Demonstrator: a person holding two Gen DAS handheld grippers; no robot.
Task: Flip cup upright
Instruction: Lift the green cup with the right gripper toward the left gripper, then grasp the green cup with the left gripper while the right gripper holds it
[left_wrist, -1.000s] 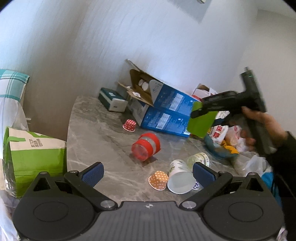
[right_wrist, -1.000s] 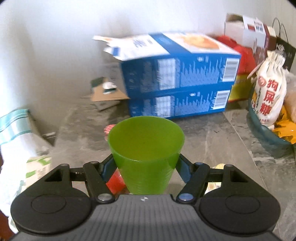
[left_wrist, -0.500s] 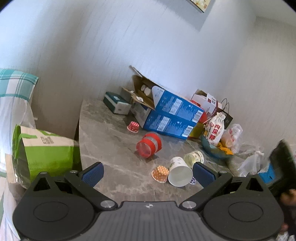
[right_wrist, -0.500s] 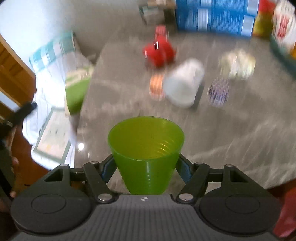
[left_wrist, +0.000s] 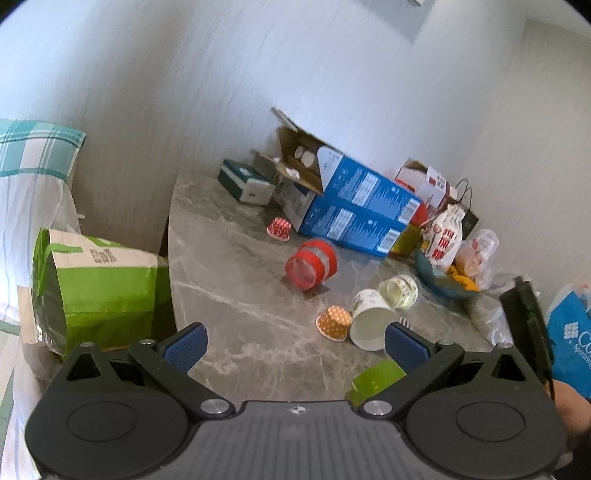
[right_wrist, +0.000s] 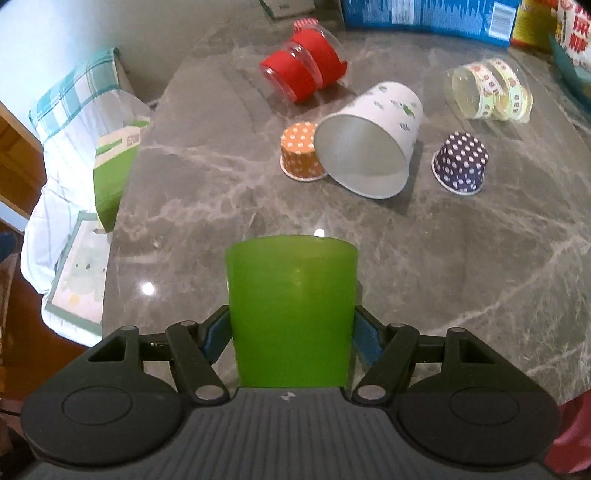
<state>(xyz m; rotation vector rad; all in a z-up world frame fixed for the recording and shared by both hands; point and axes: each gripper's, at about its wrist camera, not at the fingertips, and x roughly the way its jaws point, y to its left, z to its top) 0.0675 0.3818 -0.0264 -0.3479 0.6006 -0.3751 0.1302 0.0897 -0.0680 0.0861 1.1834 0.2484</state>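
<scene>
My right gripper is shut on a green plastic cup, holding it by its sides over the near part of the grey marble table. The cup's far end points toward the table; I cannot tell if it touches. A sliver of the green cup shows low in the left wrist view. My left gripper is open and empty above the table's near edge. A white paper cup lies on its side beyond the green cup.
A red-banded clear cup and a yellow-banded clear cup lie on their sides. Small orange and purple dotted cups stand mouth down. Blue boxes and a bowl of snacks line the back. A green bag stands left of the table.
My right gripper has swung down from facing the blue boxes to over the table, turning the green cup so its side shows instead of its open mouth. The left gripper shifted slightly.
</scene>
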